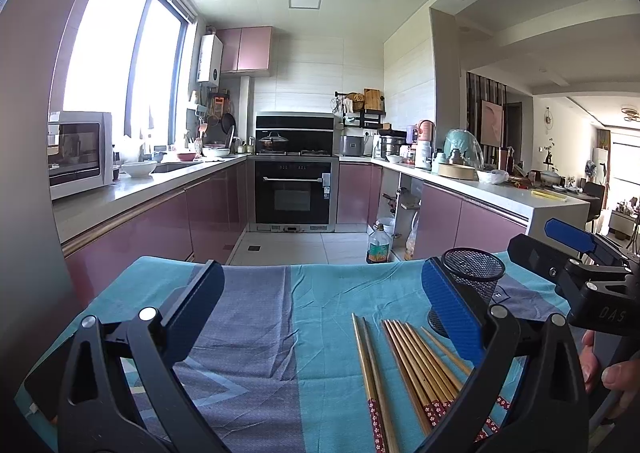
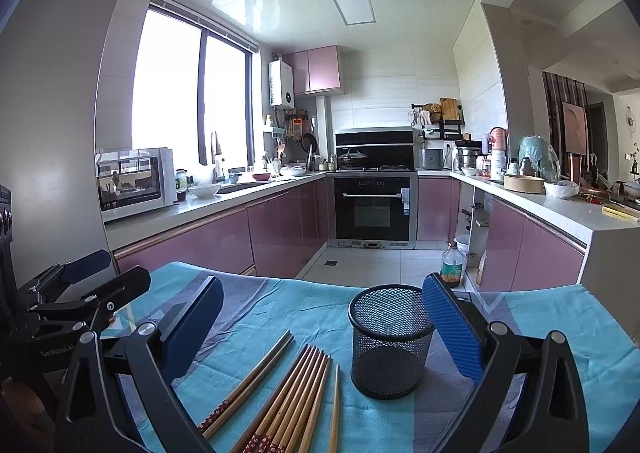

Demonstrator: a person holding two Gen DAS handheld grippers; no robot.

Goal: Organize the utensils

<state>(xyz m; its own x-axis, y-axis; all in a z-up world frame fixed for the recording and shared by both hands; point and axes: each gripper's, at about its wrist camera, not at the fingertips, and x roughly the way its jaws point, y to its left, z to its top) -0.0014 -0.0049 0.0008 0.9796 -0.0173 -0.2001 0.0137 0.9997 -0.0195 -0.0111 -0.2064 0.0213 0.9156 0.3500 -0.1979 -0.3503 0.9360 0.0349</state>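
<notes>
Roughly nine chopsticks (image 2: 280, 393), one holder (image 2: 390, 341)

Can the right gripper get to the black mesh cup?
Probably yes. The right gripper is open, and the black wire-mesh cup stands upright on the blue cloth between its fingers, with nothing blocking it. The wooden chopsticks lie apart beside it.
</notes>
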